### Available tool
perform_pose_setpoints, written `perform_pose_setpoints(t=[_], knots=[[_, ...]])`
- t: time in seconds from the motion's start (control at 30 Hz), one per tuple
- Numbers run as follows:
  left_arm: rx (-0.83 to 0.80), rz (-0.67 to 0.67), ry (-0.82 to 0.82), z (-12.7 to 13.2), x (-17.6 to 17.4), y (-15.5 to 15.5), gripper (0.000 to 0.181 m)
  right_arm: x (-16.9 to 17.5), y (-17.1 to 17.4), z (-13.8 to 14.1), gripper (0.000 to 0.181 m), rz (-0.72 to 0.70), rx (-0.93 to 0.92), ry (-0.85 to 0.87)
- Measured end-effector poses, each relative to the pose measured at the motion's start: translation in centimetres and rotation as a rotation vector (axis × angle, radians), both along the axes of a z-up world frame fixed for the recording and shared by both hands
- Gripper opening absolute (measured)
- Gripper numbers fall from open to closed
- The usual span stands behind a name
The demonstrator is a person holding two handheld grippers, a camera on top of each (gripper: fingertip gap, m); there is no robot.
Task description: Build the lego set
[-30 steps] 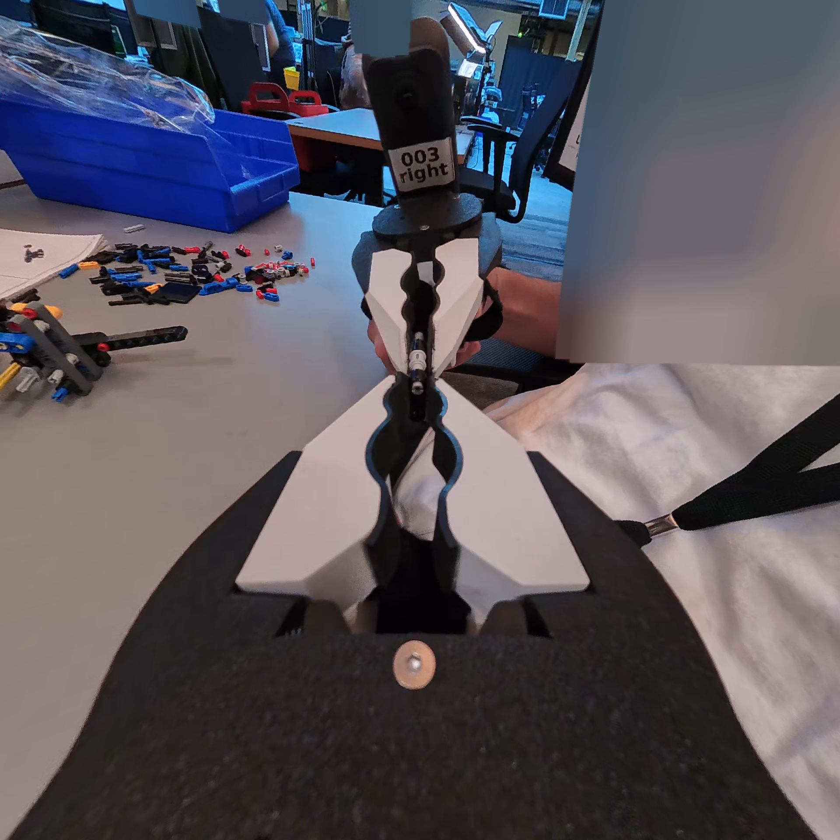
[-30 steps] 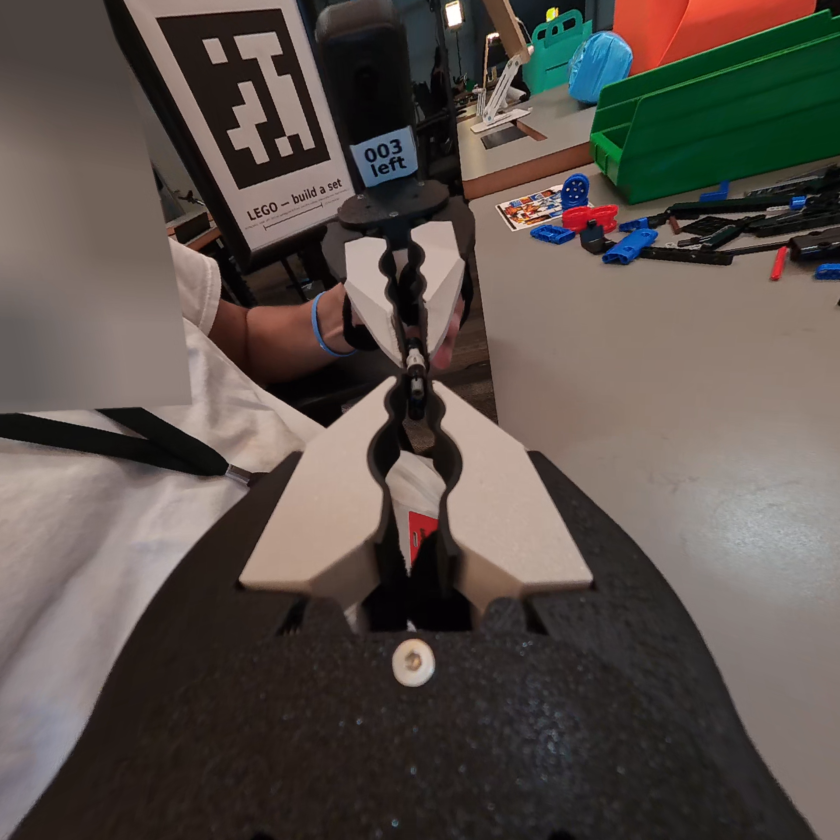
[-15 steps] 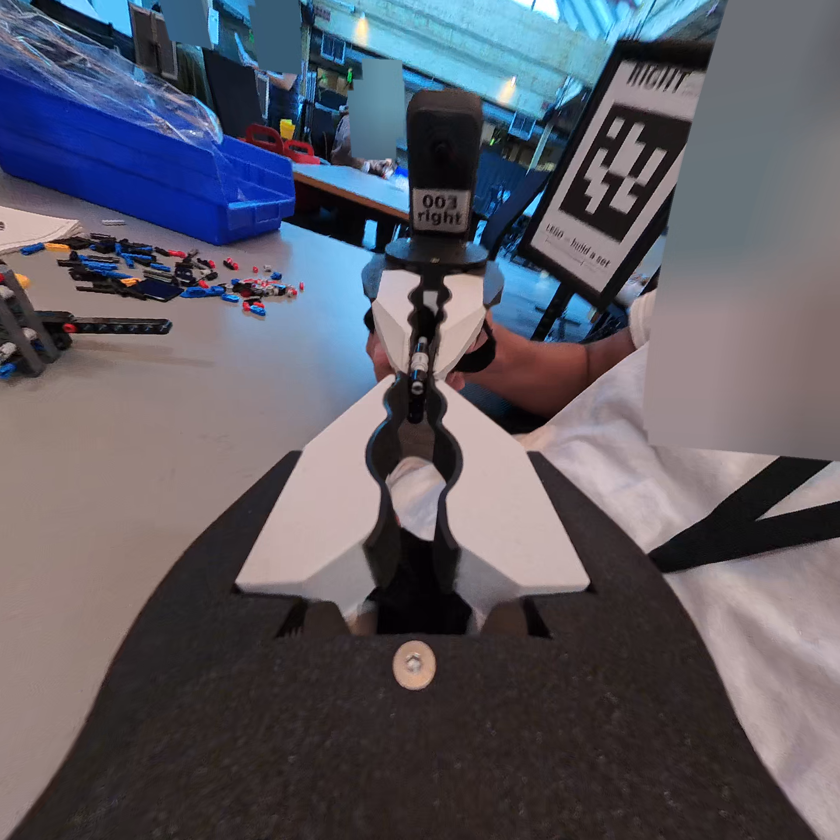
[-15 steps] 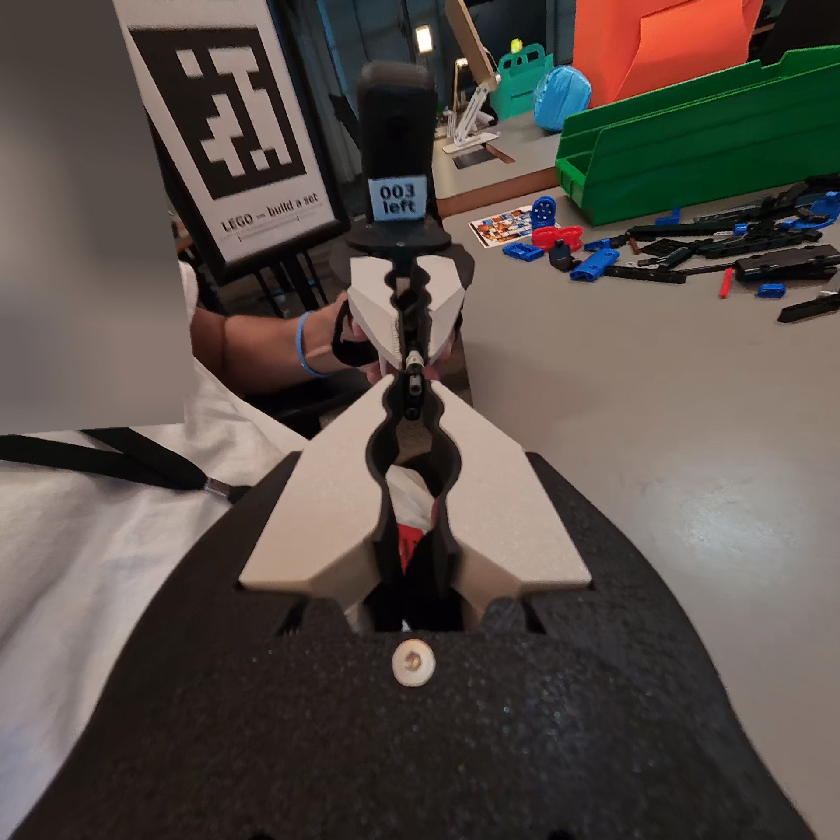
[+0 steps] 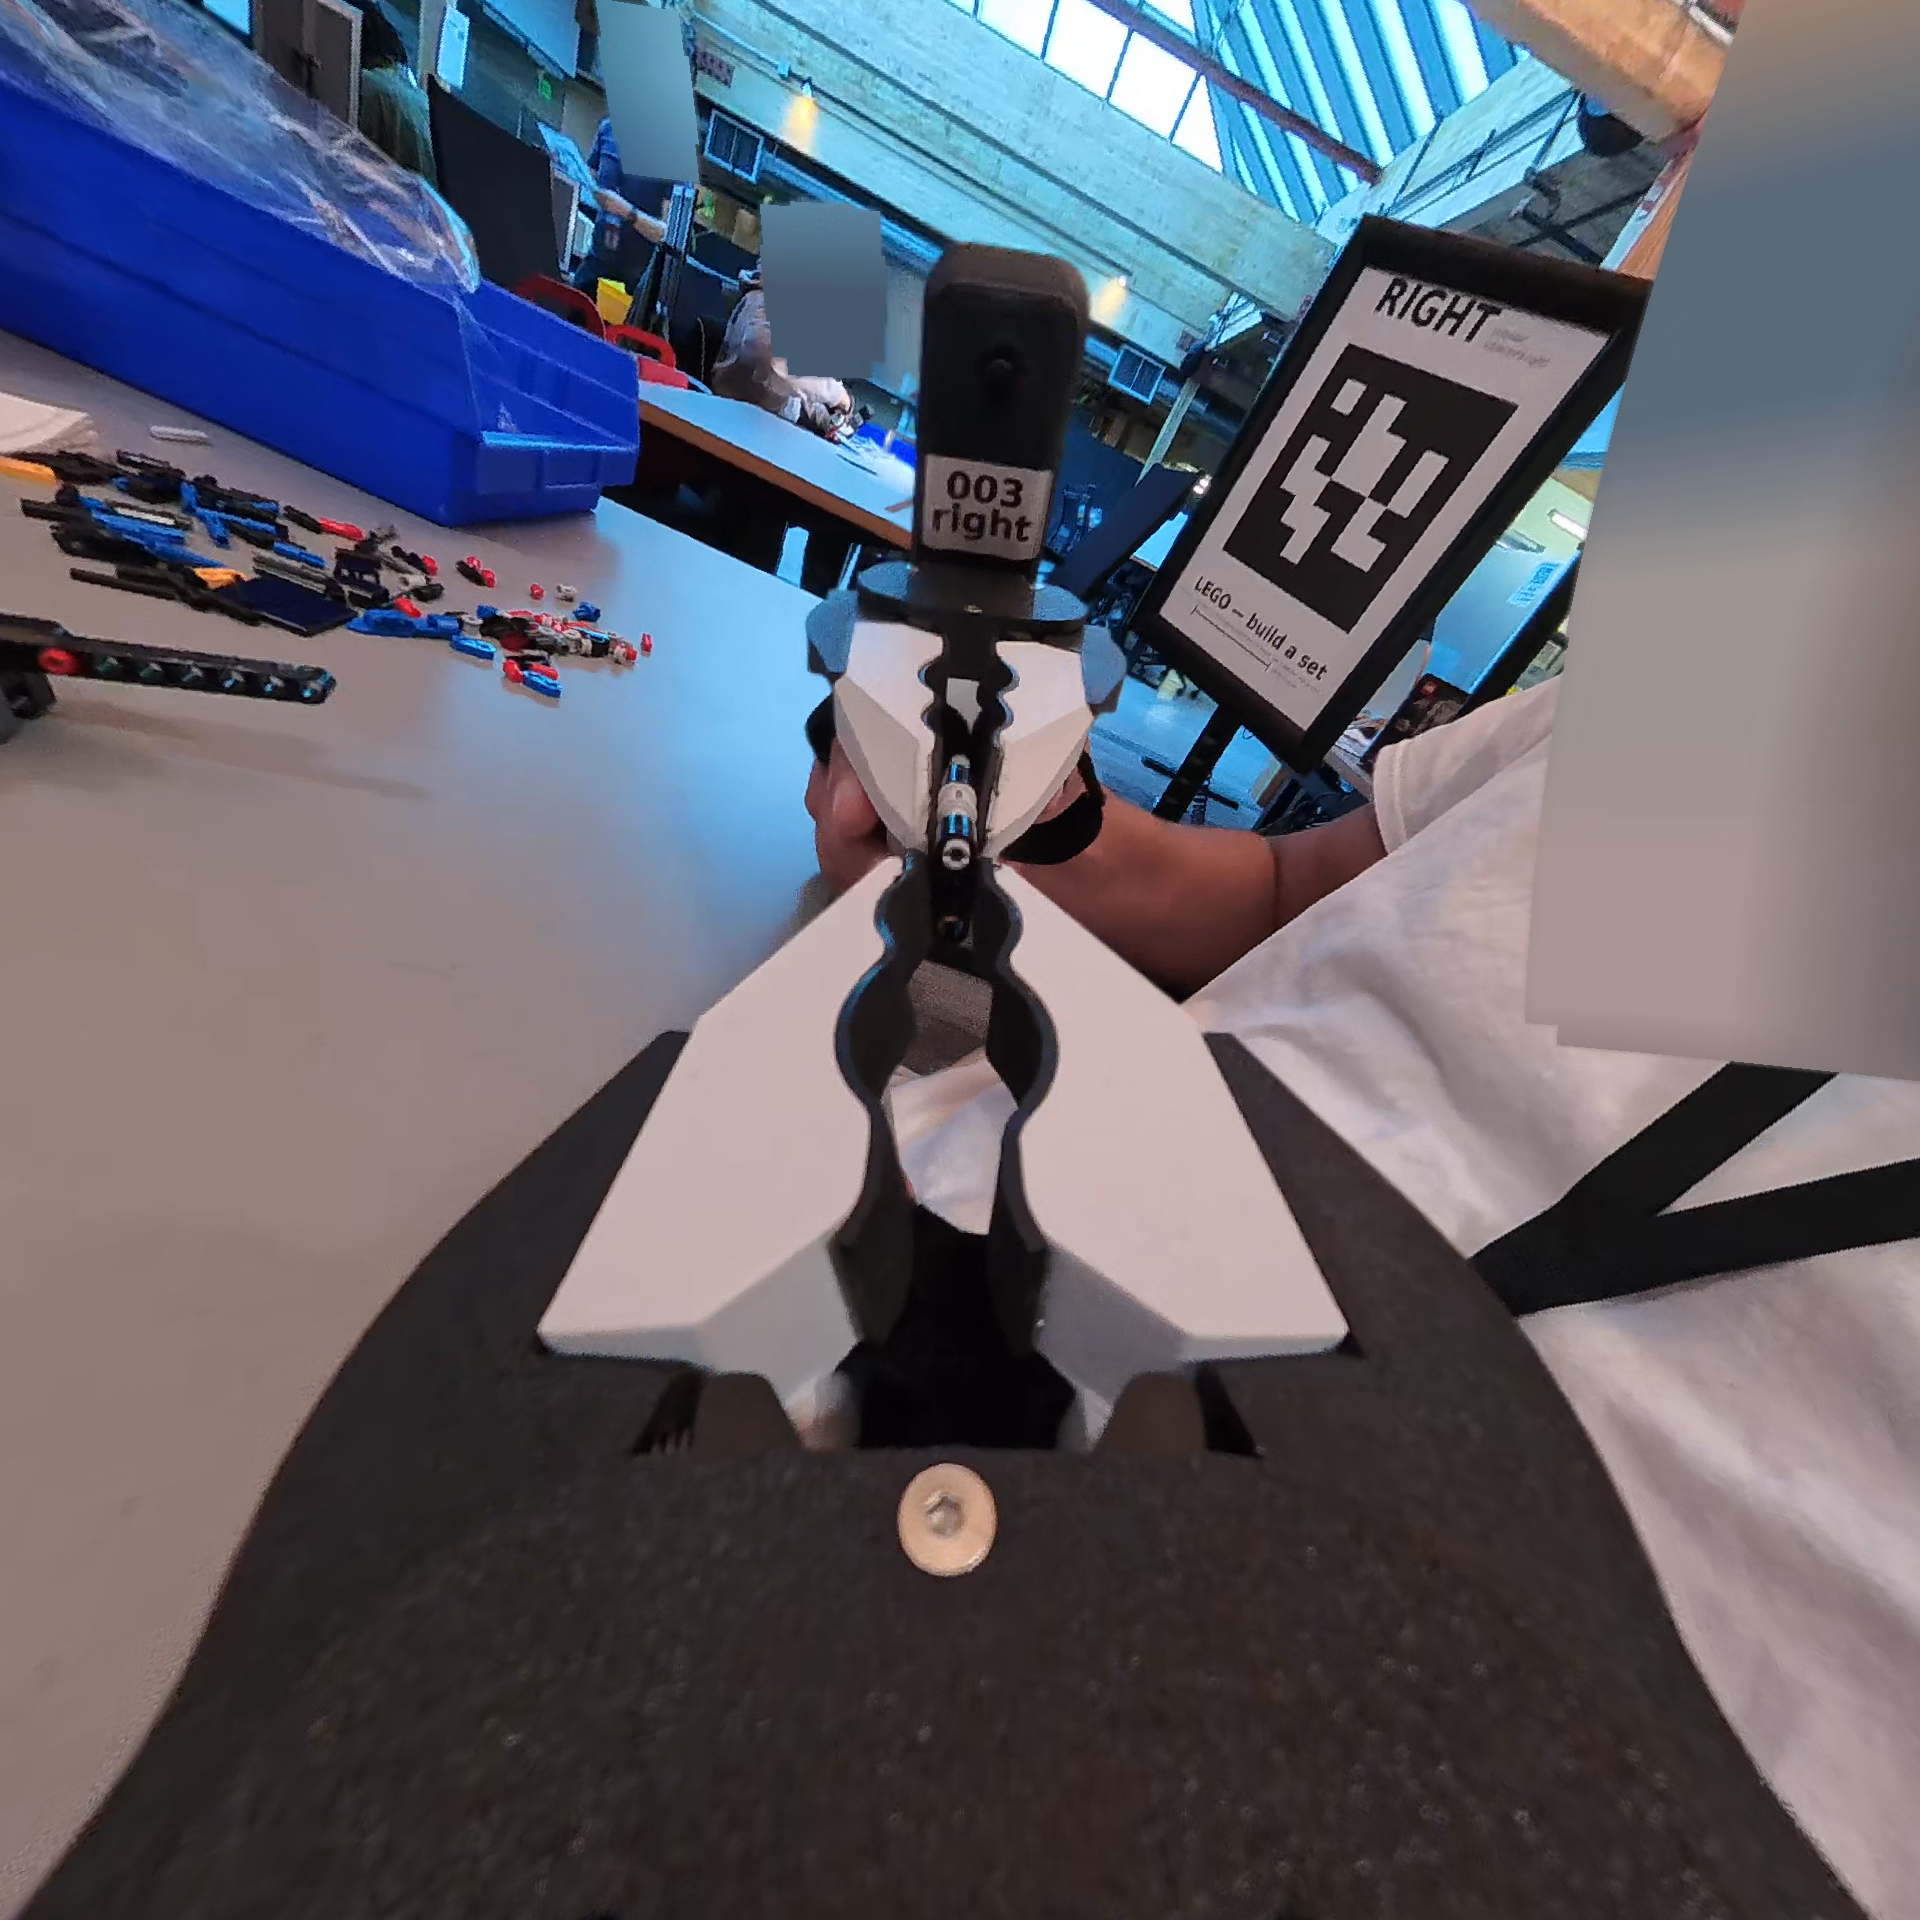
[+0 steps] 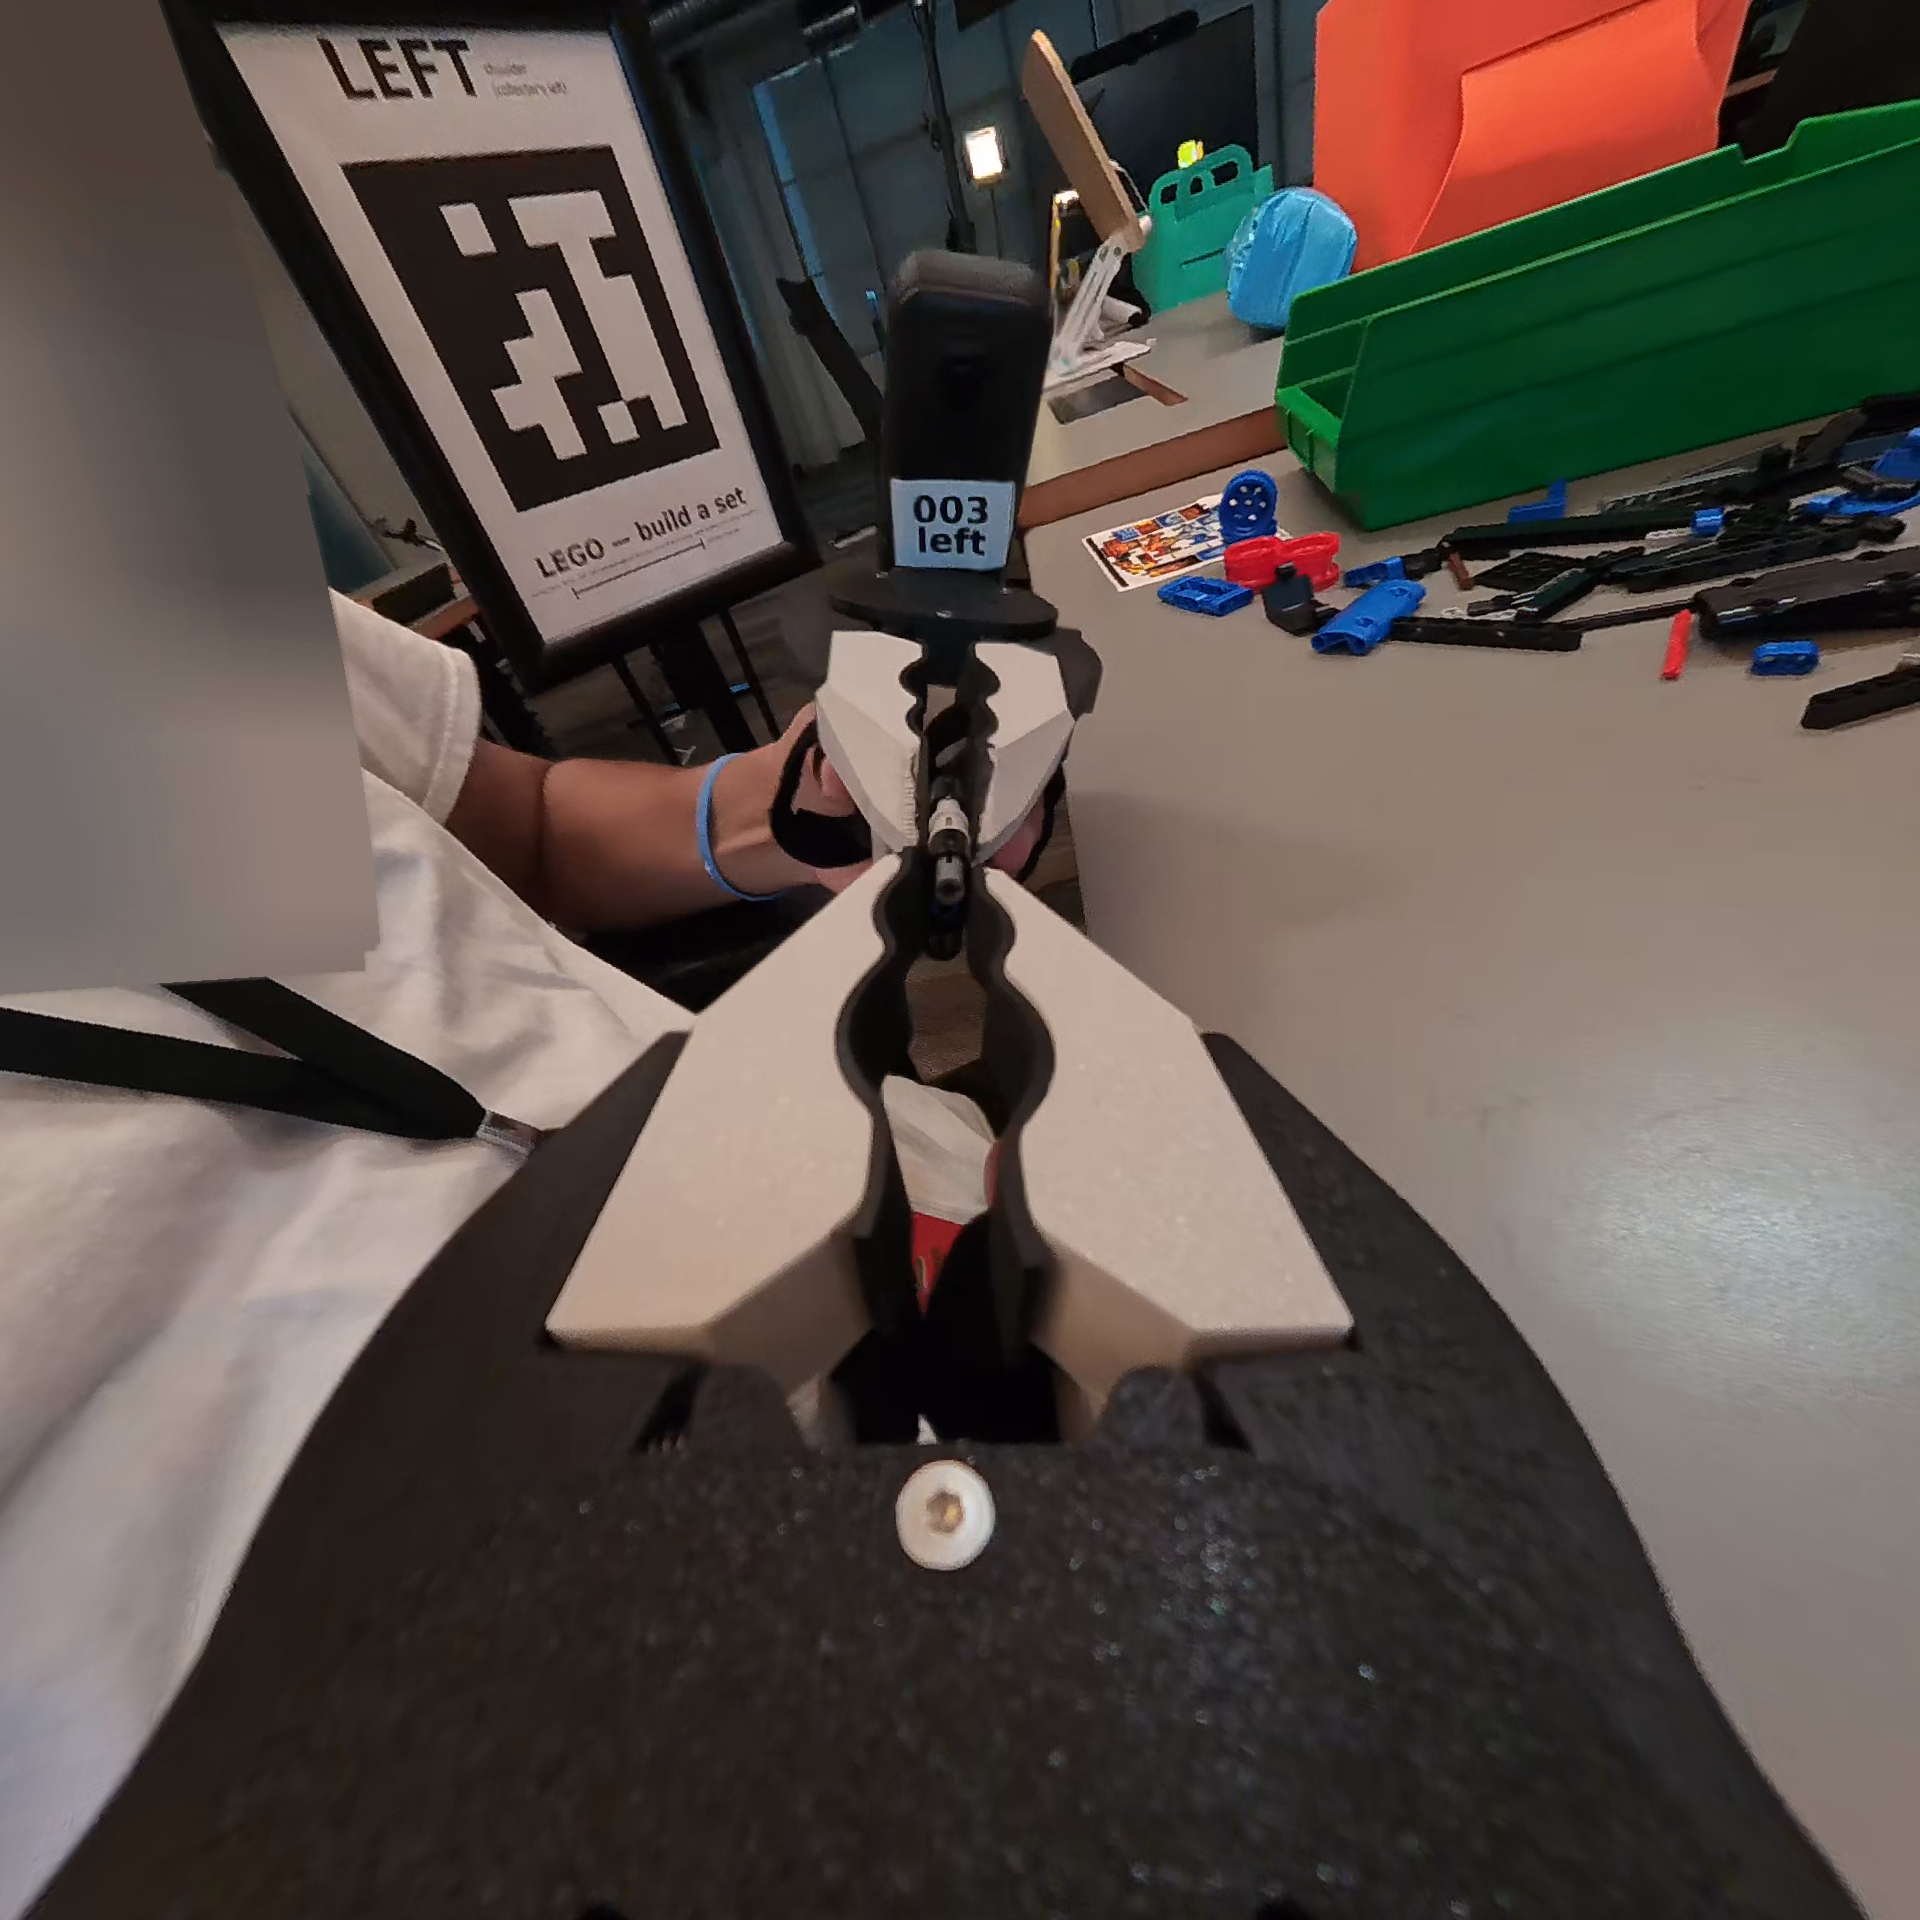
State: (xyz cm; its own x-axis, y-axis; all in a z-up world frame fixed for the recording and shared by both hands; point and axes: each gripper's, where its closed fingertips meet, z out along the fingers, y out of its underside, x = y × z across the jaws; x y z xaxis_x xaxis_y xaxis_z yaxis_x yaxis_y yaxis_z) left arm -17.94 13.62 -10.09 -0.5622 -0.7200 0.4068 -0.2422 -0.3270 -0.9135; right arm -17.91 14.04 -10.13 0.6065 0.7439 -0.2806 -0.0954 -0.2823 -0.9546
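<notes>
Blue bin (image 5: 312, 343); green bin (image 6: 1621, 374); b/w checker sign (image 6: 540, 332); grey table (image 6: 1455, 935); white shirt (image 5: 1662, 1455).

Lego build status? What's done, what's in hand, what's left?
Done: only a partial black beam assembly lies at the table's left edge. In hand: the left gripper and right gripper, tip to tip and both shut, hold a small axle piece between them. Left: most of it; loose pieces and larger parts lie unused.

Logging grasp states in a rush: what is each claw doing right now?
Left claw: shut on one end of the small axle-and-pin piece.
Right claw: shut on the other end of that piece.
</notes>
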Motion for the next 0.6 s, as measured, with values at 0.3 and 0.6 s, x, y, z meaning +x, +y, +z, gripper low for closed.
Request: perform_pose_setpoints(t=[0.3, 0.6], knots=[[-0.028, 0.018, 0.017, -0.14, 0.29, 0.17, 0.005, 0.26, 0.22, -0.29, 0.005, -0.04, 0.029, -0.06], [0.006, 0.043, 0.03, -0.42, 0.77, 0.31, 0.005, 0.59, 0.43, -0.35, 0.006, -0.055, 0.039, -0.072]])
